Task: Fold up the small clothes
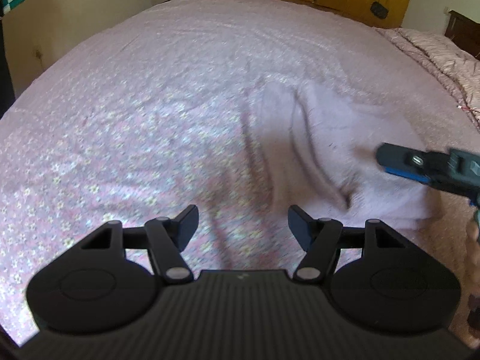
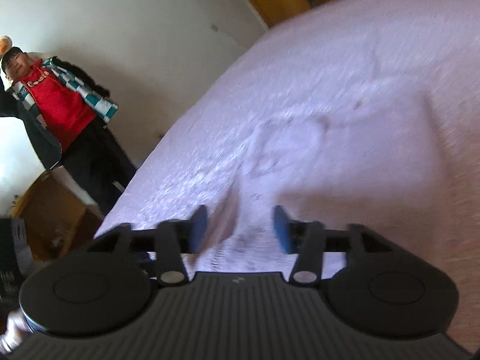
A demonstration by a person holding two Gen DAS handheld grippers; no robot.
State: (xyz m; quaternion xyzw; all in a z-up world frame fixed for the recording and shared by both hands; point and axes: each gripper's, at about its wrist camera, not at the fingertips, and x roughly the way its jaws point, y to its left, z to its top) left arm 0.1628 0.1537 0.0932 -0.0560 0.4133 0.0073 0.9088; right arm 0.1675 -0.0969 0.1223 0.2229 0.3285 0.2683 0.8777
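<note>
My left gripper (image 1: pixel 243 225) hangs over the flowered pink bedspread (image 1: pixel 126 114) at the bottom centre of its view, jaws apart with nothing between them. The small pale lilac garment (image 1: pixel 327 138) lies rumpled on the bed, right of centre in that frame. My right gripper (image 2: pixel 240 229), seen blurred at the right edge of the left view above the garment, has its blue-padded jaws apart and empty over the cloth. At the far left of the right view, a person in a red top (image 2: pixel 60 102) stands beside the bed.
</note>
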